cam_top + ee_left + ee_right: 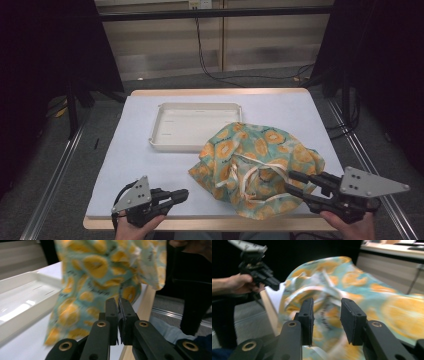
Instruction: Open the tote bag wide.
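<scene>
from above, a crumpled cloth (255,167) printed with orange slices on teal lies heaped on the near right of a white-covered table (135,150), its far edge touching the near right corner of a shallow white tray (197,107); pale ties loop across its middle. the left gripper (182,194), held in a hand (135,227) at the near edge, sits just left of the cloth with its jaws together on nothing. the right gripper (294,181), in the other hand (352,227), points at the cloth's near right side, jaws partly apart and reaching over the fabric. along the left gripper (118,303), the two black jaws meet pad to pad with nothing between them, the cloth (100,272) hanging blurred just beyond and the tray (22,300) to its left. along the right gripper (325,310), the jaws stand apart with a clear gap, the cloth (367,292) seen through it and behind; whether the pads touch it cannot be told. farther off, the left gripper (273,285) shows closed.
</scene>
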`<state>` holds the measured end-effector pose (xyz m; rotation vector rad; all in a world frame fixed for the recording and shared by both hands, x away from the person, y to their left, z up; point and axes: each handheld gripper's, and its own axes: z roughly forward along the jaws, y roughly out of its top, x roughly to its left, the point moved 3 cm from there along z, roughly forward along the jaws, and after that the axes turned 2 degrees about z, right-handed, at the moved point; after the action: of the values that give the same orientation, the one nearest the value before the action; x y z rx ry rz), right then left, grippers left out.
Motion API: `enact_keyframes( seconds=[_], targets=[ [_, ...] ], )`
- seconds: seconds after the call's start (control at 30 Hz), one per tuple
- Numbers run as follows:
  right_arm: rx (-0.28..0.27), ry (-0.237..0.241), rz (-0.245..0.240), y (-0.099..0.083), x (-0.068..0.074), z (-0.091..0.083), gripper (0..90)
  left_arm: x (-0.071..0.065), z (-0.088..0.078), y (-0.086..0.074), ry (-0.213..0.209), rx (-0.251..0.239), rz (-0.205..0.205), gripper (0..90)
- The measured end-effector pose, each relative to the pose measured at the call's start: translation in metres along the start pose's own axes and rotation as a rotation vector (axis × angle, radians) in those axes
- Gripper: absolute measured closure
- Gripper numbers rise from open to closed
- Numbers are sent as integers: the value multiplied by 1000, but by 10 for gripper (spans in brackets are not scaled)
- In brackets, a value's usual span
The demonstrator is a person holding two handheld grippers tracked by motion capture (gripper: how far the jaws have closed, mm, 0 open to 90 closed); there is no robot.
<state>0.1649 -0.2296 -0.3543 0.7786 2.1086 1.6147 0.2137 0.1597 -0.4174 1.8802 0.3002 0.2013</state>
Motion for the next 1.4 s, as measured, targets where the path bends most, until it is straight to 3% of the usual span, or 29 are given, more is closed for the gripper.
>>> enact_keyframes(
  seconds=[0.2,0.23,0.27,0.3,0.6,0.73,0.77,0.93,1.0,1.03,1.07,1.23,1.4],
  targets=[
    [66,80,-15,-7,13,29,675,-6,26,17,-80,-5,23,888],
    [69,85,-12,-8,14,31,679,-8,31,19,-85,-2,33,866],
    [69,91,-7,-10,15,36,683,-9,35,21,-88,-3,36,759],
    [84,96,-14,-12,16,40,683,-11,39,24,-105,-4,44,735],
    [99,91,-7,-17,16,46,684,-24,60,42,-172,-50,40,668],
    [92,79,-8,-15,15,45,684,-32,68,42,-187,-23,46,653],
    [89,79,-6,-14,14,44,684,-32,71,41,-171,-23,37,636],
    [88,70,-7,-14,13,43,684,-27,88,36,-193,-8,3,615],
    [91,73,-9,-15,13,43,684,-25,90,37,-202,-5,-7,655],
    [93,74,-9,-15,13,44,684,-26,91,38,-232,-12,-13,741],
    [93,79,-12,-16,13,44,679,-26,91,41,-228,-5,-26,896],
    [91,87,-22,-14,15,42,634,-31,80,53,-269,-38,-57,900],
    [94,111,-32,-13,19,40,565,-34,61,75,-270,-72,-28,900]
  ],
)
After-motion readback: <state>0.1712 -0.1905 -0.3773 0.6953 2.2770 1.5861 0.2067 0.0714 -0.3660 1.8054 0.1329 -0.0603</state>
